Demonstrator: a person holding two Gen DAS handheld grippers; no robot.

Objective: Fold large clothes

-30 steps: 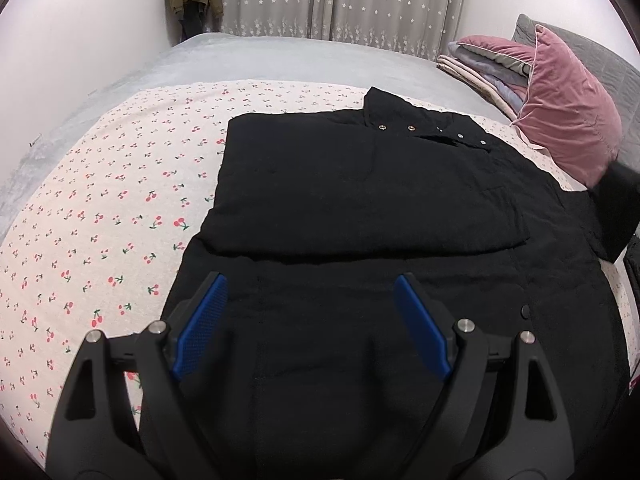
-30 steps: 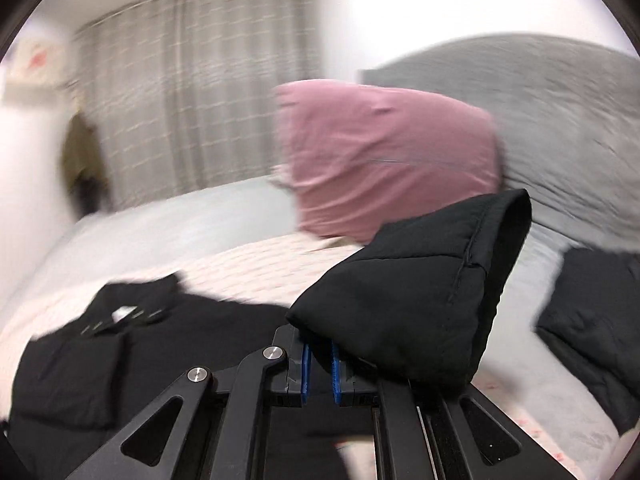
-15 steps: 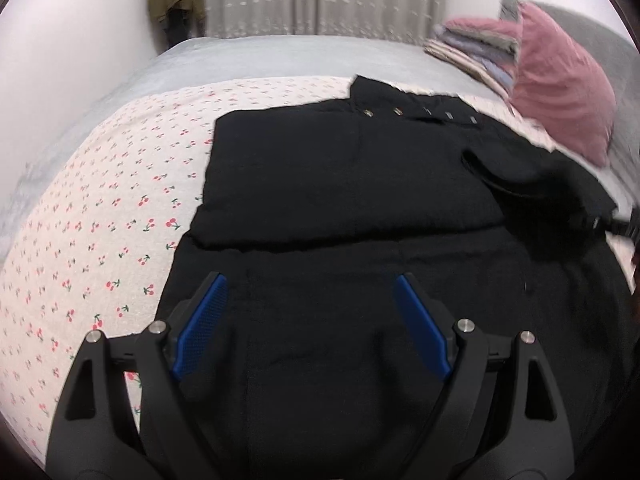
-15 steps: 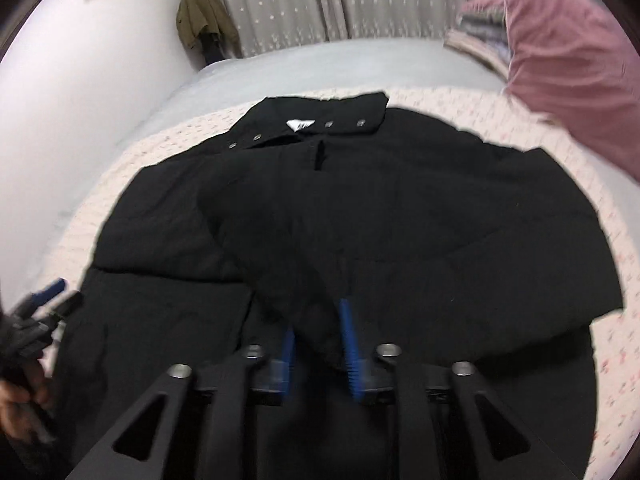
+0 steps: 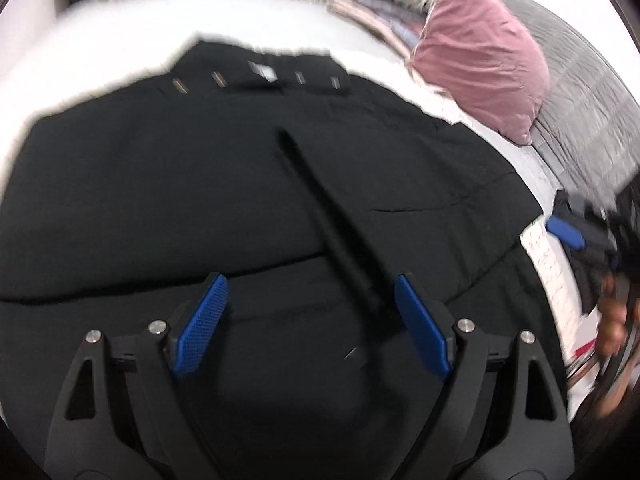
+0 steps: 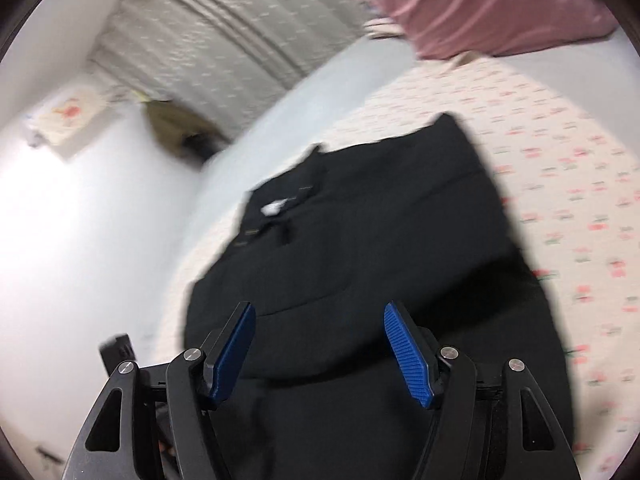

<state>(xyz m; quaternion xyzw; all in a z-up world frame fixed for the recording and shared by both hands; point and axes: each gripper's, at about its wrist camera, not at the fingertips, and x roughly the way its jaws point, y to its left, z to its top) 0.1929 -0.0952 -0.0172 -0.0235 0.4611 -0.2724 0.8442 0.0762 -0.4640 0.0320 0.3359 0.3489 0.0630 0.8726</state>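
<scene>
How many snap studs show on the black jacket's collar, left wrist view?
4, in a row along the collar of the black padded jacket: two left of the white neck label, two right. Blurred; more may be hidden.

The coat (image 5: 200,184) covers mid-bed; bare sheet (image 6: 568,168) lies open beside it, bounded by the pillow (image 5: 476,52) at the head.

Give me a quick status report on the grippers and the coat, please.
Left gripper open, empty. Right gripper open, empty. Black coat flat on bed, both sleeves folded in. Nothing in the way.
</scene>
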